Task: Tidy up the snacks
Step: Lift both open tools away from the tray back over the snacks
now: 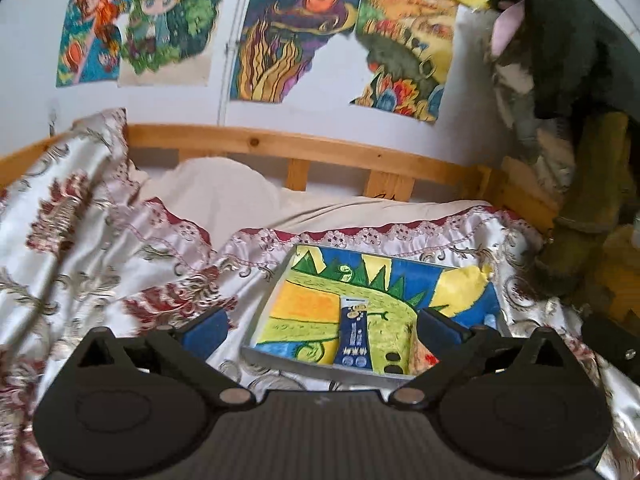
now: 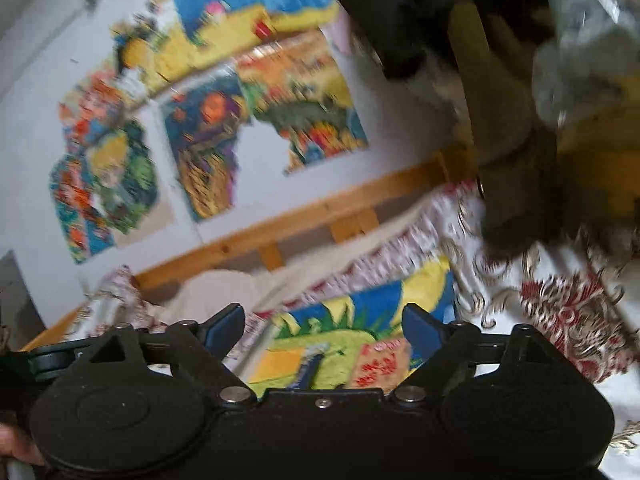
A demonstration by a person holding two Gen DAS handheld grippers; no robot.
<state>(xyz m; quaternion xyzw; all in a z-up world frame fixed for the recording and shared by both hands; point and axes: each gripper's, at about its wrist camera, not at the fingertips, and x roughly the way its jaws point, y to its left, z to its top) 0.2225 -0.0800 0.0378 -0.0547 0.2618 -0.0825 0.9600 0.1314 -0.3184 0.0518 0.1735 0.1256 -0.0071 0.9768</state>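
Dark blue, with small pale print, a narrow snack packet point(image 1: 355, 334) lies flat in the middle of a shallow box point(image 1: 276, 354) whose floor is a bright drawing in green, yellow and blue. At about three o'clock of that packet, in our right wrist view, we see a second packet point(image 2: 382, 362), pinkish orange with red marks, lying in the same box; the picture there is blurred and we cannot read it.

Our left gripper point(image 1: 324, 326) hangs above the near part of the box with its jaws spread wide and nothing between them; its blue pads point(image 1: 206, 330) stand at nine and three o'clock of the blue packet without touching it. Our right gripper point(image 2: 324, 330) is likewise spread, its jaws apart and empty, above the box.

The box rests on a cream bedspread point(image 1: 100, 264) patterned in red and gold, with a scalloped red edge at twelve o'clock of the box. Beyond that lie a white pillow point(image 1: 216, 190) and a wooden bed rail point(image 1: 304, 148). Coloured drawings point(image 1: 280, 40) hang on the white wall above the rail. At two o'clock, dark clothes point(image 1: 568, 48) hang down near the corner of the bed. A bit of a hand point(image 2: 18, 446) shows at the lower left edge of our right wrist view.
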